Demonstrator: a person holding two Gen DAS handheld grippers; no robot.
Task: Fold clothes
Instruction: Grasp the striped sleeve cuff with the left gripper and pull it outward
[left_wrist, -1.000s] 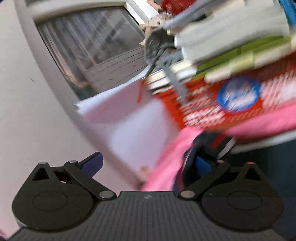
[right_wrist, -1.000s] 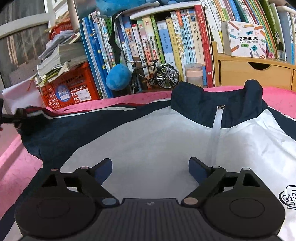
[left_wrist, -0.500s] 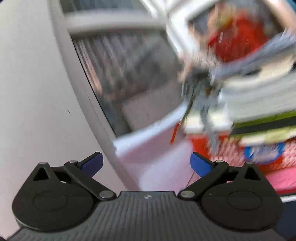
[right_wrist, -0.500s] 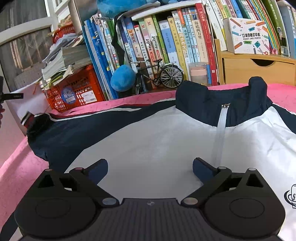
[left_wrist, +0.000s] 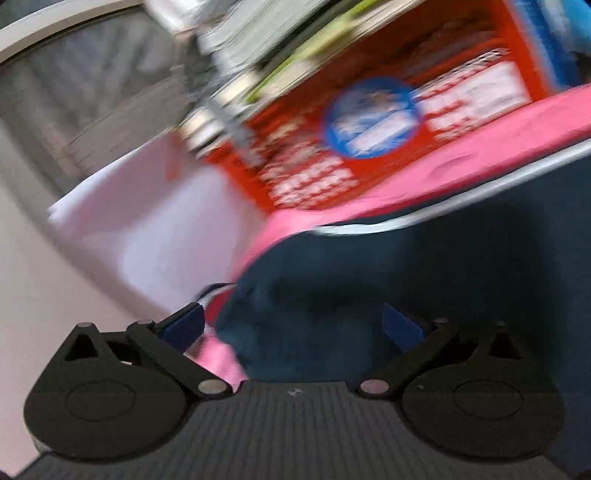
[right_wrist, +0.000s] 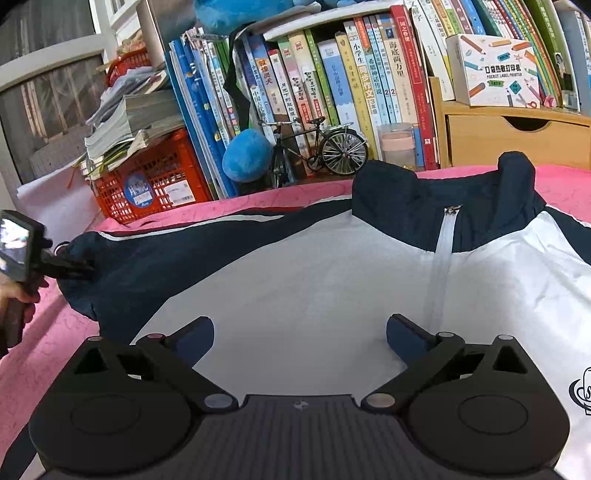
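Swinging down from the window view half a second ago, the left tongs (left_wrist: 291, 321) now sit wide open over the sleeve end (left_wrist: 332, 295) of the jacket (right_wrist: 314, 288), which lies spread across the pink bed (right_wrist: 55, 343). At lower centre, the right tongs (right_wrist: 300, 338) hover wide and empty above its white chest. Sleeve folding appears next: close on the cuff, carry it inward.

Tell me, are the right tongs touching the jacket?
Cannot tell. In the right wrist view the open right tongs sit over the jacket front, but no contact or gap shows plainly.
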